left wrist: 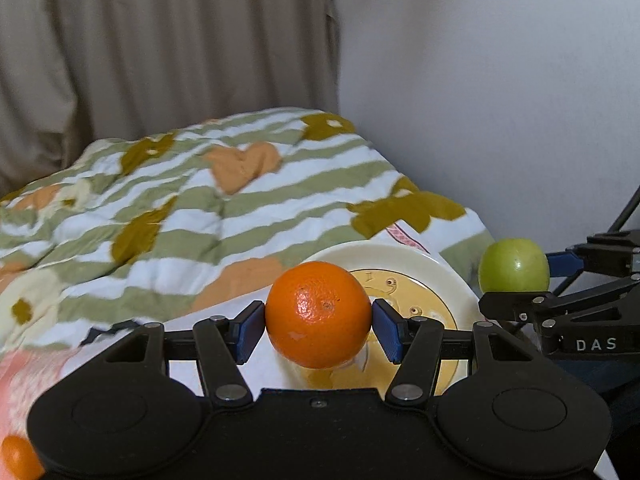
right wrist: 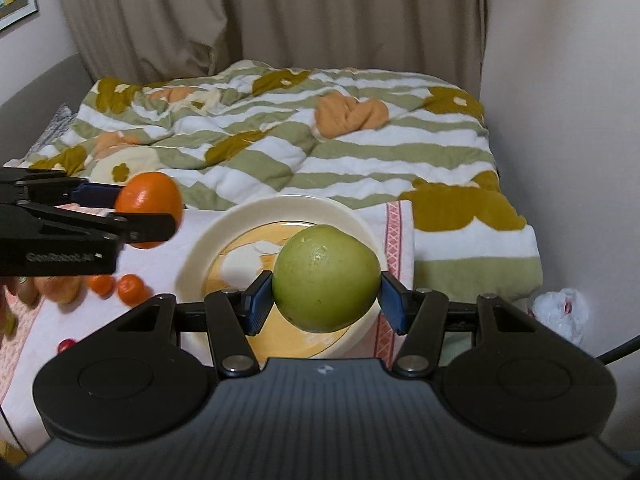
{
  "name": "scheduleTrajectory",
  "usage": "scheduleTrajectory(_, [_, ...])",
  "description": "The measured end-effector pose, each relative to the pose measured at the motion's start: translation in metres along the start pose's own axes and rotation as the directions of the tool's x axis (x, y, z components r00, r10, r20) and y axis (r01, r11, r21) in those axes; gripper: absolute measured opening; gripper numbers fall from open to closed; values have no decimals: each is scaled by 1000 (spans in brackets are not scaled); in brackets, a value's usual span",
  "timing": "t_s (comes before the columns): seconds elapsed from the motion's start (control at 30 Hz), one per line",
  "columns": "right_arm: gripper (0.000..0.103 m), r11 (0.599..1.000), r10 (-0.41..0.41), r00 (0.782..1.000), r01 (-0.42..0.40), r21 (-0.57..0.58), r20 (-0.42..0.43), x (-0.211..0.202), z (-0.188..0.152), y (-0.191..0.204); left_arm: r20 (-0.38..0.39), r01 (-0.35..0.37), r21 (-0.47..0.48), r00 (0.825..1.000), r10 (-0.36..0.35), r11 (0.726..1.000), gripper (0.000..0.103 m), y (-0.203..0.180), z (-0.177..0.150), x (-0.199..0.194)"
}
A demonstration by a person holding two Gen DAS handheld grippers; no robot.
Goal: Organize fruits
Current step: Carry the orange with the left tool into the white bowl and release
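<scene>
The left tool clamps an orange above the plate near the bed's right edge; the right tool grips a green fruit (likewise airborne). Each should descend before its pads part.

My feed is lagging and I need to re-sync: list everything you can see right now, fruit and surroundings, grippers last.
orange: 1, orange, held in the air beside the plate
green apple: 1, green, held above the plate
plate: 1, cream rim and yellow centre, on the white cloth
small oranges: 2, orange, on the cloth left of the plate
other fruit: a few, blurred, at the far left edge
blanket: 1, green and white stripes, behind the plate
curtain: beige, at the back
plastic bag: 1, white, lower right
left gripper: shut on the orange
right gripper: shut on the green apple
</scene>
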State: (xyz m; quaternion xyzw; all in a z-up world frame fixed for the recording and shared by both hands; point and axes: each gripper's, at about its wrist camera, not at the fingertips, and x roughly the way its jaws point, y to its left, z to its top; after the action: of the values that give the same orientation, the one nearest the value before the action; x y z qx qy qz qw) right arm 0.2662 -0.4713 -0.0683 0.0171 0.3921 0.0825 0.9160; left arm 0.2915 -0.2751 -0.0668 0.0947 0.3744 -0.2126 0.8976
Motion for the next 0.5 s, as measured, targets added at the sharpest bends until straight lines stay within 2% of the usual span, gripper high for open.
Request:
scheduleTrajectory(0.17, [71, 999, -25, 1000, 26, 31, -18, 21, 5, -14, -34, 40, 55, 999, -38, 998, 63, -4, 9, 42])
scheduleTrajectory(0.37, [71, 996, -50, 998, 53, 65, -38, 38, 7, -31, -59, 35, 159, 998, -26, 987, 63, -15, 10, 87])
scheduleTrajectory(0.5, [71, 995, -61, 997, 64, 81, -45, 44, 7, -36, -82, 50, 180, 996, -35, 982, 63, -18, 7, 103])
